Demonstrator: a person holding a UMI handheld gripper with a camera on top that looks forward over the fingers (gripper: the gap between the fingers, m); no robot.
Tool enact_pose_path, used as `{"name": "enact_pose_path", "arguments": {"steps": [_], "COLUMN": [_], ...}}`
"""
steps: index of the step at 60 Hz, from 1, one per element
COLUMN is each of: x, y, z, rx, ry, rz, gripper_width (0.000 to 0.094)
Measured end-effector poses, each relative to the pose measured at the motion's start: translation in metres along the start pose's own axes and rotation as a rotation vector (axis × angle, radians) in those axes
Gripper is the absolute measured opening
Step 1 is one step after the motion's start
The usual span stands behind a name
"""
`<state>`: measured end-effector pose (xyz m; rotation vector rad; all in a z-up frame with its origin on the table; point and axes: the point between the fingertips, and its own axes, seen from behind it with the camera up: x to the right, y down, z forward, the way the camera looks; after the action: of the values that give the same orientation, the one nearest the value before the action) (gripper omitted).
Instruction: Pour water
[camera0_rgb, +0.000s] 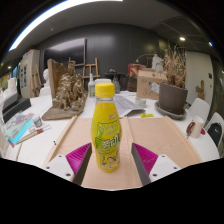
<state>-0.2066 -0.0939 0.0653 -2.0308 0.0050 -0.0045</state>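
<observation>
While the gripper (108, 172) stands with its fingers apart, we see the bottle (106, 128) between them, a gap showing at either side, so neither magenta pad (77, 157) presses on it. The bottle stands upright on the board (165, 140), its long axis vertical and its yellow cap (104, 90) pointing straight up. We read its body as yellow-green with a printed label, though the lettering is too small for us to make out. The board is a pale wooden sheet lying on a white table (35, 148). Beyond the bottle we see a white cup (96, 87) partly hidden behind the cap. To the left, well apart, stands a brown carved figure (68, 93) on a flat base. To the right, further back, a dark pot (172, 98) holds dried stems. Near the table's right edge lies a small red thing (195, 127) that we cannot identify.
</observation>
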Motion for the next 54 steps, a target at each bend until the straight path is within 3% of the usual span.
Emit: {"name": "enact_pose_path", "arguments": {"steps": [6,11,22,24,35,54], "x": [-0.006,-0.011,-0.007,-0.005,0.008,0.107], "y": [0.0,0.0,-0.002,-0.003,-0.038,-0.171], "z": [0.021,0.035,0.032,0.031,0.017,-0.001], "rx": [0.008,0.007,0.015,0.014,0.033,0.101], "ry": [-0.005,-0.018,-0.016,-0.021,-0.075,-0.37], "rz": [0.022,0.036,0.057,0.062,0.114,0.804], "gripper_width": [0.07,0.0476,0.0335,0.0276,0.0276,0.0271]}}
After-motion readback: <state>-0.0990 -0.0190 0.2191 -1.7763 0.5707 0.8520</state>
